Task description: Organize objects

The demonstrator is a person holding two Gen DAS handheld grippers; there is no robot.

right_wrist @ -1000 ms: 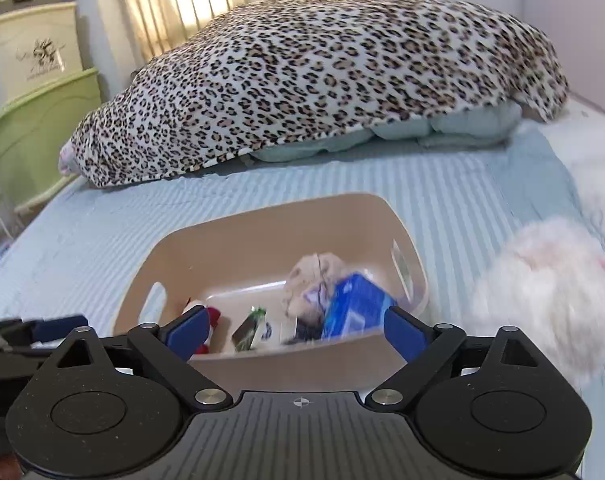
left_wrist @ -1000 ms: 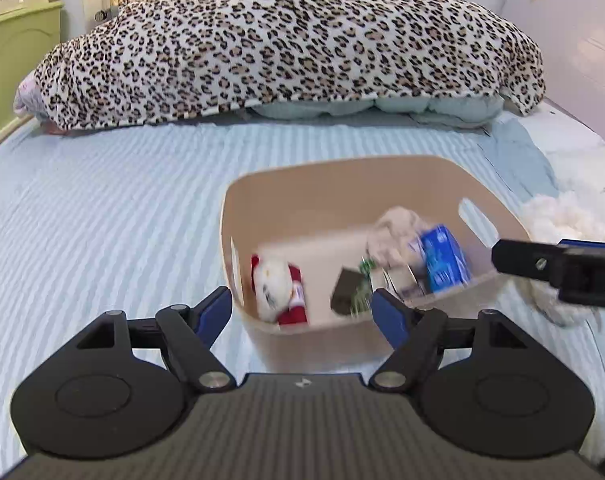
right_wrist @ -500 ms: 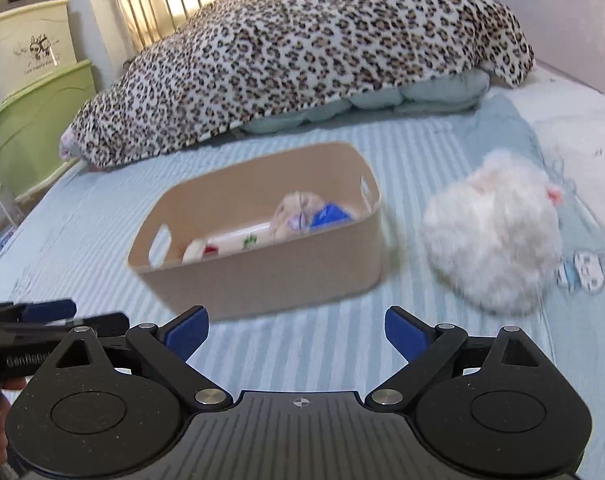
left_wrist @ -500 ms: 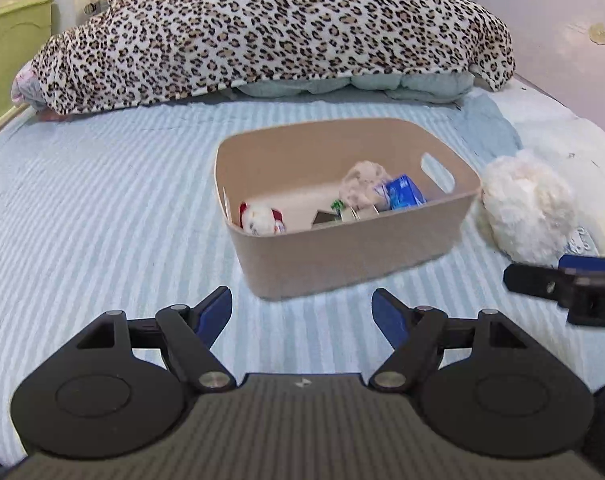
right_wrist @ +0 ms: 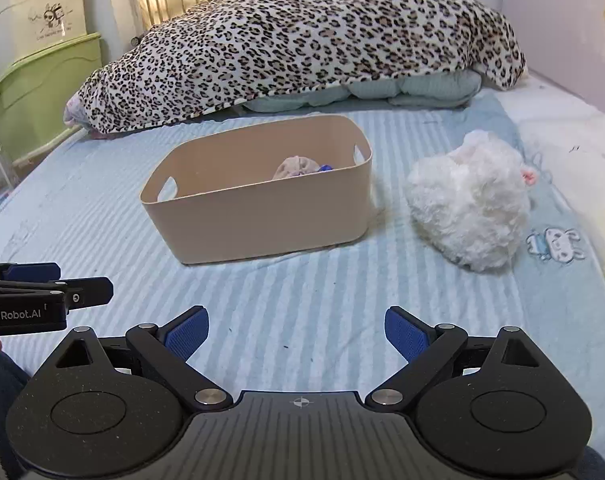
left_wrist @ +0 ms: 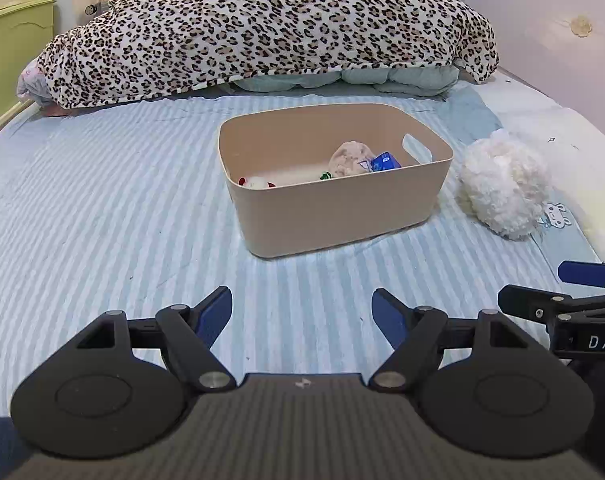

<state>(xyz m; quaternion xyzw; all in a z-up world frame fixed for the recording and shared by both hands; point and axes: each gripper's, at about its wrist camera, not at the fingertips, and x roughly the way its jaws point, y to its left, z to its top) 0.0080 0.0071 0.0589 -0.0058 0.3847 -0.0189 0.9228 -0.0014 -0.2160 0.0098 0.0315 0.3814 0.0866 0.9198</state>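
Observation:
A beige plastic bin [left_wrist: 334,208] [right_wrist: 262,220] stands on the striped blue bed. Inside it lie a small red and white plush [left_wrist: 256,182], a beige fuzzy item [left_wrist: 350,158] [right_wrist: 296,167] and a blue packet [left_wrist: 385,161]. A fluffy white plush [left_wrist: 502,186] [right_wrist: 468,208] lies on the bed just right of the bin. My left gripper [left_wrist: 302,312] is open and empty, well short of the bin. My right gripper [right_wrist: 296,334] is open and empty, also short of the bin. Each gripper shows at the edge of the other's view.
A leopard print blanket [left_wrist: 270,28] [right_wrist: 310,36] is heaped over pillows at the head of the bed. Green and cream storage boxes [right_wrist: 34,76] stand off the bed's left side. A pale wall [left_wrist: 550,32] runs along the right side.
Both grippers have pulled back from over the bin toward the foot of the bed. The bin now looks smaller and farther away. Both stay open and empty.

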